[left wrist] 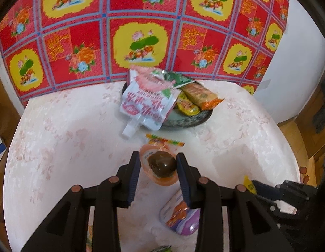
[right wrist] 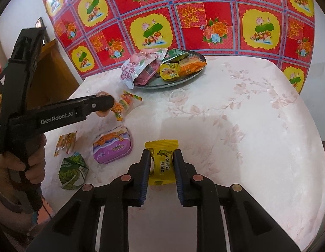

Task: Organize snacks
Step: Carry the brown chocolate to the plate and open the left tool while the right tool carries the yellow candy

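Observation:
My left gripper [left wrist: 158, 157] is shut on a clear orange-rimmed packet with a brown egg [left wrist: 162, 164] inside, held over the white tablecloth [left wrist: 63, 147]. The right wrist view shows that same gripper [right wrist: 105, 104] at the left with a person's hand on its handle. My right gripper [right wrist: 161, 153] is shut on a yellow candy packet [right wrist: 162, 163] near the table's front. A dark plate [left wrist: 189, 121] at the back holds a white spouted pouch [left wrist: 145, 105], an orange bar [left wrist: 202, 95] and other wrapped snacks.
Loose on the cloth lie a purple packet [right wrist: 113, 146], a green packet [right wrist: 73, 171], a small clear orange packet [right wrist: 66, 141] and a colourful candy packet [right wrist: 127, 103]. A red and yellow patterned sheet [right wrist: 183, 21] backs the table. The right half of the cloth [right wrist: 257, 136] is bare.

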### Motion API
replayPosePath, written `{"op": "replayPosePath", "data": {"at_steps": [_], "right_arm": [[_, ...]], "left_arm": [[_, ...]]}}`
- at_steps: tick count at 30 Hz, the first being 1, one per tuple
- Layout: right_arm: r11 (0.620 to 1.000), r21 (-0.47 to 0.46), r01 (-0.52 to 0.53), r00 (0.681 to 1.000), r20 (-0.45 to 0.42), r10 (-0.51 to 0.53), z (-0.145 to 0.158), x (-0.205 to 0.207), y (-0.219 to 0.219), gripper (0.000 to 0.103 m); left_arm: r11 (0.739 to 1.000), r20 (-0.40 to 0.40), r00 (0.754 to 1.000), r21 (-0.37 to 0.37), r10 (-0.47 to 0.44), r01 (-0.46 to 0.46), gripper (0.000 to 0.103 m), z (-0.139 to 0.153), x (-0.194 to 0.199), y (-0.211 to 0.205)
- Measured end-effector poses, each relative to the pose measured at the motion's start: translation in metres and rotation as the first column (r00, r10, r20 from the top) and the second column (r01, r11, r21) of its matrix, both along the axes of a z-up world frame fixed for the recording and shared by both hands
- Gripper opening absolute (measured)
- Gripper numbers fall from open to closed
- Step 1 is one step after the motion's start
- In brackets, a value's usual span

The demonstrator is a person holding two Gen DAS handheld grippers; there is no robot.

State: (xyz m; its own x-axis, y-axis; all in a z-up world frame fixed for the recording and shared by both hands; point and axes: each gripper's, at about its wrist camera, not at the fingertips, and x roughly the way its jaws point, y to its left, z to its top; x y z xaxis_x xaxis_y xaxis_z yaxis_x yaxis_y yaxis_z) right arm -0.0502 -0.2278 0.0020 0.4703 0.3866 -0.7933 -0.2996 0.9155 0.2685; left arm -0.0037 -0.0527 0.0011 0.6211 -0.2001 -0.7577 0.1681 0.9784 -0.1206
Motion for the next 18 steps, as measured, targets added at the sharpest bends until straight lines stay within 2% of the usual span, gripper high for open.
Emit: {"op": "replayPosePath", "data": {"at_steps": [9,18], "right_arm": [[1.0,0.022,0.009,1.0,0.001,-0.01,0.001,0.002,-0.007,0.023],[0.999,0.033,0.025,1.0,0.009,-0.026,0.003,0.003,-0.015,0.023]], "left_arm": [[0.997,0.032,0.996,0.007,-0.079,0.079,0.036,0.008,0.028,-0.033],[0.993,0.045,0.992,0.033,-0.116,0.115,0.036,0.006,0.057,-0.057]]}}
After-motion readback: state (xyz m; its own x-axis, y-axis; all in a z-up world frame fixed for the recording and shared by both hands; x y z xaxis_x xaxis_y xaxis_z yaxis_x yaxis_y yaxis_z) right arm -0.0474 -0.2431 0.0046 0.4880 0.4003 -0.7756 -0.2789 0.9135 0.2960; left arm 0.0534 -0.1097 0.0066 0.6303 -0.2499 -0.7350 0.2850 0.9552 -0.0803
